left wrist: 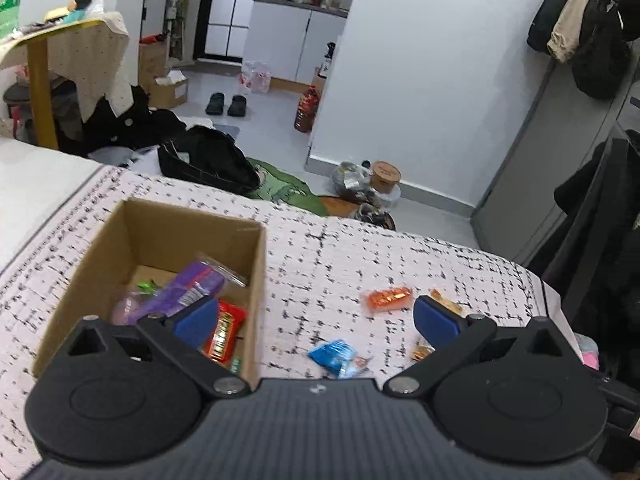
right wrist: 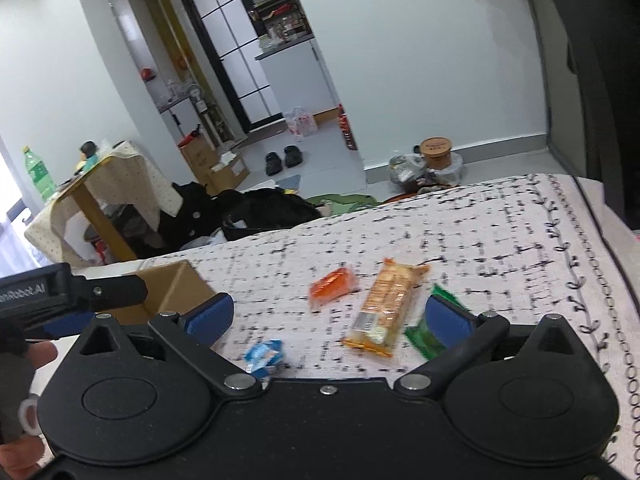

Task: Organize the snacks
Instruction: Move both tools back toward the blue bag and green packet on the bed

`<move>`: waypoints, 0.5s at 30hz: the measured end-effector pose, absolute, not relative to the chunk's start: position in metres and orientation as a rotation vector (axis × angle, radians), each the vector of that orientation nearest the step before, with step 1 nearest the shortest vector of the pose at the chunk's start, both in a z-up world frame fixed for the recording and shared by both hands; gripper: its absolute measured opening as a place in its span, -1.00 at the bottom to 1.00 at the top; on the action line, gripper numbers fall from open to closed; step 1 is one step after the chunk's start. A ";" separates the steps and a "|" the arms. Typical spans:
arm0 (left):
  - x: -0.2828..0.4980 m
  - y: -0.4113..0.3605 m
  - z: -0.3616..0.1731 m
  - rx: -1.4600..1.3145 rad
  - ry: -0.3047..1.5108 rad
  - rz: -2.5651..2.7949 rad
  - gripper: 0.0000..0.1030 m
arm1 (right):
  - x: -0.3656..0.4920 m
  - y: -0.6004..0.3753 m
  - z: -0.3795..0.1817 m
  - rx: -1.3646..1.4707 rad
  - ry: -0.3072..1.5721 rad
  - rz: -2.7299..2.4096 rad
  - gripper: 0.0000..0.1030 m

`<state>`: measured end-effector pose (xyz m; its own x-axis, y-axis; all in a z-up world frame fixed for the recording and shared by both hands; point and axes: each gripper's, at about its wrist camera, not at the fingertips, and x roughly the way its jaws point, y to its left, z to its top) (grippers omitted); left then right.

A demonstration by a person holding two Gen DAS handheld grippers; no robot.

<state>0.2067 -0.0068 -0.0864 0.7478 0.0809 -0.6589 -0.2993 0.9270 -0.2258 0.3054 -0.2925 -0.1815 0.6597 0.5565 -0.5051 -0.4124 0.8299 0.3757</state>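
Right now your left gripper [left wrist: 316,320] stands with its blue pads spread wide and nothing between them, hovering at the near right corner of the open brown cardboard box [left wrist: 100,248] — a sensible spot, since that box is plainly the collecting place. Inside it already lie a purple plastic packet [left wrist: 188,288] and a red-and-gold wrapped bar [left wrist: 224,332], with something green beside them that is too blurred to name.

Your right gripper [right wrist: 326,316] is just as wide and just as empty, aimed over the loose snacks on the pink, black-flecked bedspread [right wrist: 500,240]. Between its pads sits the long orange cracker pack [right wrist: 384,308], lying lengthwise away from you, which suits a pinch across its narrow width. Beside it lie a small orange sachet [right wrist: 332,284] farther off, a green packet [right wrist: 424,336] partly hidden behind the right pad, and a crumpled blue-and-white wrapper [right wrist: 264,354] nearest you.

My reading — four snacks remain outside, so the sorting is roughly midway.
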 end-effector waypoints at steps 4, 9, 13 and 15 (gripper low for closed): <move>0.213 -0.014 -0.089 -0.332 0.707 0.204 1.00 | 0.309 -0.298 -0.187 0.229 0.660 0.529 1.00; 0.222 -0.025 -0.095 -0.345 0.719 0.189 0.98 | 0.314 -0.309 -0.195 0.243 0.684 0.499 1.00; 0.228 -0.035 -0.103 -0.358 0.729 0.158 0.93 | 0.318 -0.315 -0.202 0.258 0.694 0.469 1.00; 0.232 -0.040 -0.107 -0.362 0.737 0.147 0.84 | 0.321 -0.318 -0.205 0.268 0.697 0.458 0.99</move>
<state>0.2324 -0.0401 -0.1071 0.7337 0.0052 -0.6794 -0.2566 0.9280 -0.2700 0.3210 -0.3181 -0.2051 0.6737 0.4892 -0.5539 -0.3142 0.8680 0.3844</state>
